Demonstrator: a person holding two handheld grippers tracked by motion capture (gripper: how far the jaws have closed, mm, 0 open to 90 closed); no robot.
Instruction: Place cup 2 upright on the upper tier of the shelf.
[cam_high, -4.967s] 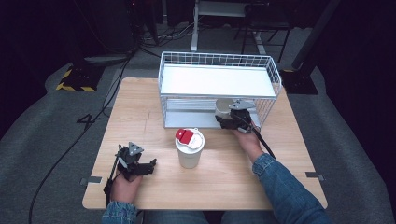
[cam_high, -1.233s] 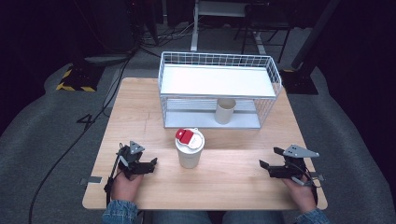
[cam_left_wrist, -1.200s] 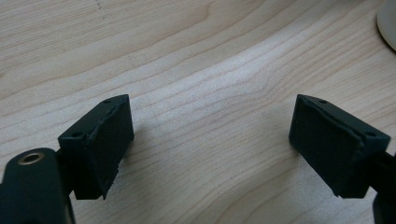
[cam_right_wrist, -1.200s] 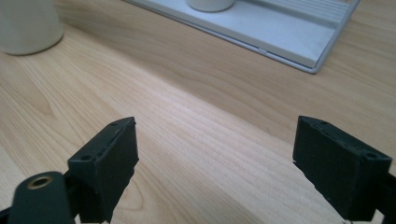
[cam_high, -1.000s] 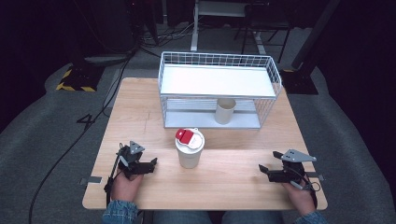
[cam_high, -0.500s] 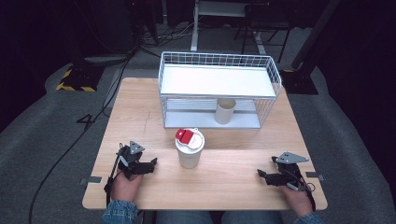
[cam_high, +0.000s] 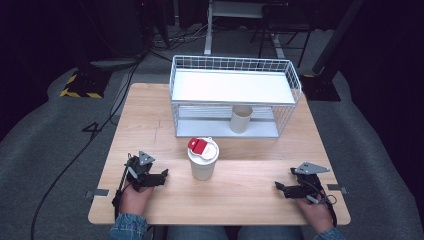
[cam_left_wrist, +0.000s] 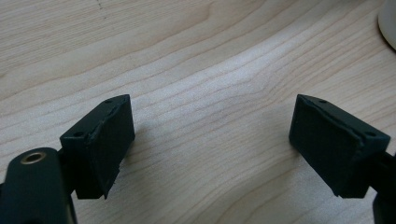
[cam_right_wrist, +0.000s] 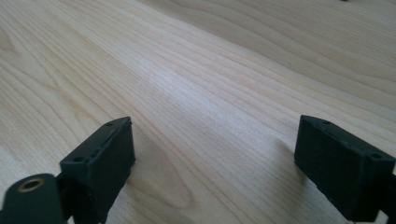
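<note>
High view: a lidded cup (cam_high: 203, 159), white with a red tab on its lid, stands upright on the wooden table (cam_high: 240, 200) near the middle, just in front of a white wire rack (cam_high: 234, 95). A second cup (cam_high: 241, 118), plain and open-topped, stands upright on the rack's lower shelf, behind the lidded cup and a little to its right. The rack's upper shelf is a bare white board.

Left gripper (cam_high: 161, 176) rests low over the table to the left of the lidded cup, near it but apart from it, its jaws pointing toward the cup. A hand (cam_high: 134, 197) holds it from the near edge. Right gripper (cam_high: 280, 187) lies well to the right of the lidded cup, close to the table's near right corner, jaws pointing left toward the cup; another hand (cam_high: 316, 212) grips it from behind.

Left gripper view: the two black jaws stand wide apart with bare wood grain between them, gripping nothing (cam_left_wrist: 212, 149). A curved white edge at the upper right corner is the base of the lidded cup (cam_left_wrist: 387, 23), ahead of the jaws and off to their right, clear of both.

Right gripper view: the jaws are likewise spread wide over bare wood, nothing between them (cam_right_wrist: 215, 161).
</note>
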